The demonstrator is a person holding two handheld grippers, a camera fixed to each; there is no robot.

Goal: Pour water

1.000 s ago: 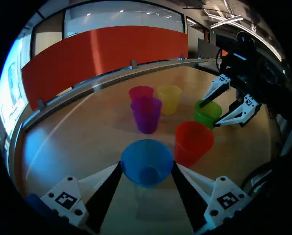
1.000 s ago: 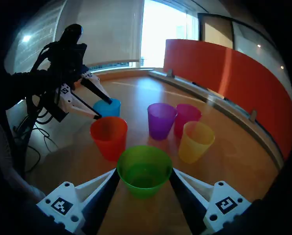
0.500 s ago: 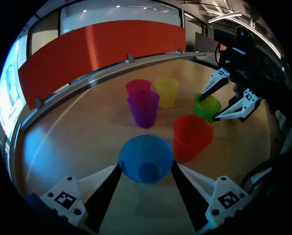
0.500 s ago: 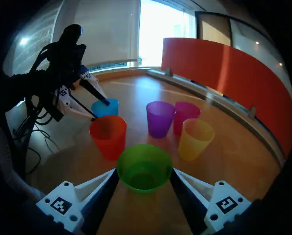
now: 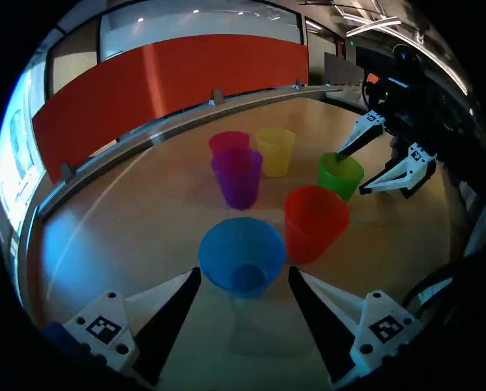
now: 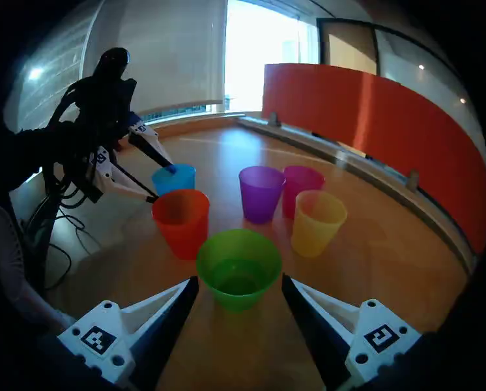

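Blue plastic cup [image 5: 243, 255] stands upright on the wooden table [image 5: 145, 215], between and just ahead of the fingertips of the left gripper [image 5: 243, 269], whose fingers are spread slightly wider than the cup and grip nothing. Likewise, the green cup [image 6: 238, 264] stands upright between the fingertips of the right gripper [image 6: 239, 278], which is also parted with a finger just beside each wall and holds nothing. The red cup [image 5: 314, 221] stands just beside the blue one, with the purple cup [image 5: 238, 174], pink cup [image 5: 228, 140] and yellow cup [image 5: 275, 150] grouped farther back near the orange partition [image 5: 165, 85].
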